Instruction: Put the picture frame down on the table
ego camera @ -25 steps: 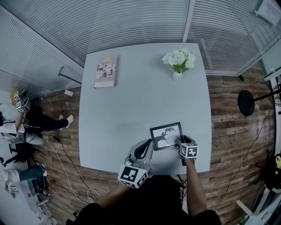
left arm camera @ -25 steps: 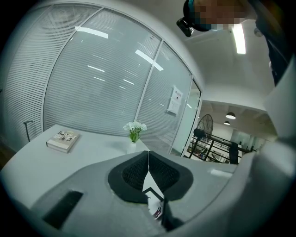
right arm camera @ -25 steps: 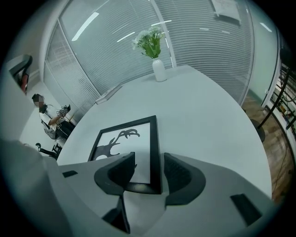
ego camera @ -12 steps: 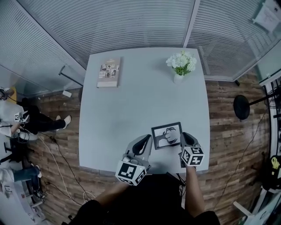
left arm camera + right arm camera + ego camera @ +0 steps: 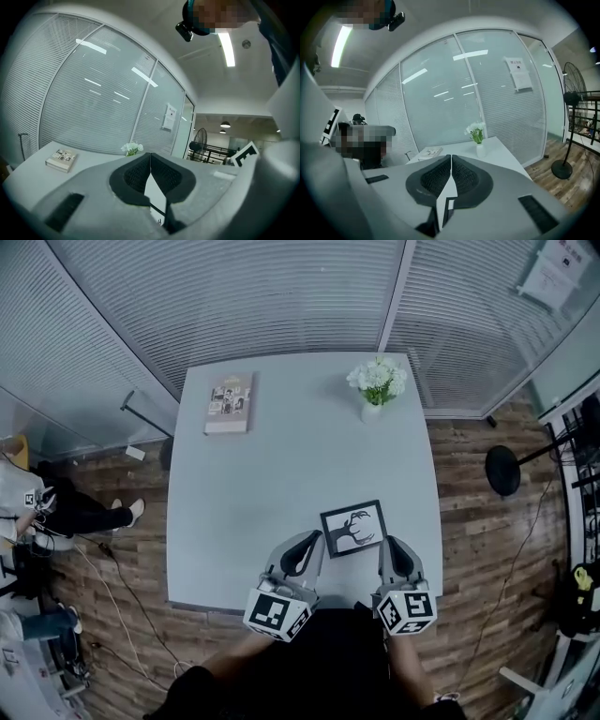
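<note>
The black-framed picture frame (image 5: 353, 528) lies flat on the pale grey table (image 5: 281, 474), near its front edge and right of centre. My left gripper (image 5: 310, 539) is shut and holds nothing. Its tip sits just left of the frame's near-left corner, and whether it touches I cannot tell. My right gripper (image 5: 392, 543) is also shut and holds nothing, and it stands just off the frame's right edge. In the left gripper view (image 5: 150, 155) and the right gripper view (image 5: 451, 157) the dark pads meet at their tips.
A book (image 5: 229, 401) lies at the table's far left and a white vase of flowers (image 5: 375, 385) stands at its far right. Glass walls with blinds close off the far side. A black fan base (image 5: 502, 470) stands on the wood floor to the right. A person (image 5: 42, 512) sits at the far left.
My right gripper has drawn back from the frame's right edge toward the person. The frame has stayed flat on the table. The left gripper has hardly moved.
</note>
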The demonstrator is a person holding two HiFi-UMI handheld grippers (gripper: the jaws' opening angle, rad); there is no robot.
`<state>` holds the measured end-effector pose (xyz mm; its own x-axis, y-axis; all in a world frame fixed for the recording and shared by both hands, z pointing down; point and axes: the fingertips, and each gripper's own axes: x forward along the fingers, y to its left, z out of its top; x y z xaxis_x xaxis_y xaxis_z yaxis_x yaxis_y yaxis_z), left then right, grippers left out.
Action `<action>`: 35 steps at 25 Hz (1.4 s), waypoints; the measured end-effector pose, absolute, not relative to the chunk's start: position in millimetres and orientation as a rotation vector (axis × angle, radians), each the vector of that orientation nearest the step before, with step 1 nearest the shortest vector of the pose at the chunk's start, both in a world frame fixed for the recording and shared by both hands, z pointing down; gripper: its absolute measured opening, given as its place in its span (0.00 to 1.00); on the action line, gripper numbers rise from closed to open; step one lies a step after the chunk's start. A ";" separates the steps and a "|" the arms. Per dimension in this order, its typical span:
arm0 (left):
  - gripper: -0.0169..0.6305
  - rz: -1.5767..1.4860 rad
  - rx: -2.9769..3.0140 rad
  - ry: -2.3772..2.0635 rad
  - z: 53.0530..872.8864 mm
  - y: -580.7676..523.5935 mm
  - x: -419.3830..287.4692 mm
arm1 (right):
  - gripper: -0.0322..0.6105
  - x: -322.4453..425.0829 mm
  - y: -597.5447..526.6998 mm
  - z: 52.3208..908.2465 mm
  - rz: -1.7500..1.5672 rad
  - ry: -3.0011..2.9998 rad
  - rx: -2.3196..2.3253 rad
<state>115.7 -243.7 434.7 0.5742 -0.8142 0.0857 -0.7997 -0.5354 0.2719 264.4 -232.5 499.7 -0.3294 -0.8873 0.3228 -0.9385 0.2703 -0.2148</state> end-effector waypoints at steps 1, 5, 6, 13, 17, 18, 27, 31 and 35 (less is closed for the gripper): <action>0.05 -0.075 2.529 -1.327 434.8 -241.2 114.7 | 0.08 260.2 -227.8 493.3 0.542 -2.404 1.733; 0.05 -0.073 2.529 -1.321 436.7 -235.4 111.0 | 0.07 248.2 -216.4 482.0 0.516 -2.441 1.726; 0.05 -0.074 2.531 -1.321 436.7 -235.3 110.3 | 0.07 246.4 -215.9 481.9 0.517 -2.445 1.724; 0.05 -0.082 2.545 -1.319 433.9 -236.8 108.9 | 0.07 242.9 -215.0 474.6 0.470 -2.447 1.726; 0.05 -0.080 2.545 -1.314 434.9 -237.5 109.5 | 0.07 242.1 -215.2 473.8 0.469 -2.447 1.724; 0.05 -0.081 2.546 -1.312 435.0 -237.7 110.1 | 0.07 242.2 -215.4 473.4 0.468 -2.450 1.724; 0.05 -0.078 2.546 -1.307 437.3 -236.6 113.1 | 0.07 242.9 -215.3 474.4 0.466 -2.458 1.720; 0.05 -0.079 2.544 -1.308 436.6 -236.1 113.6 | 0.07 243.6 -215.1 475.1 0.465 -2.455 1.716; 0.05 -0.083 2.545 -1.307 436.0 -235.5 114.7 | 0.07 243.9 -215.3 475.6 0.460 -2.451 1.708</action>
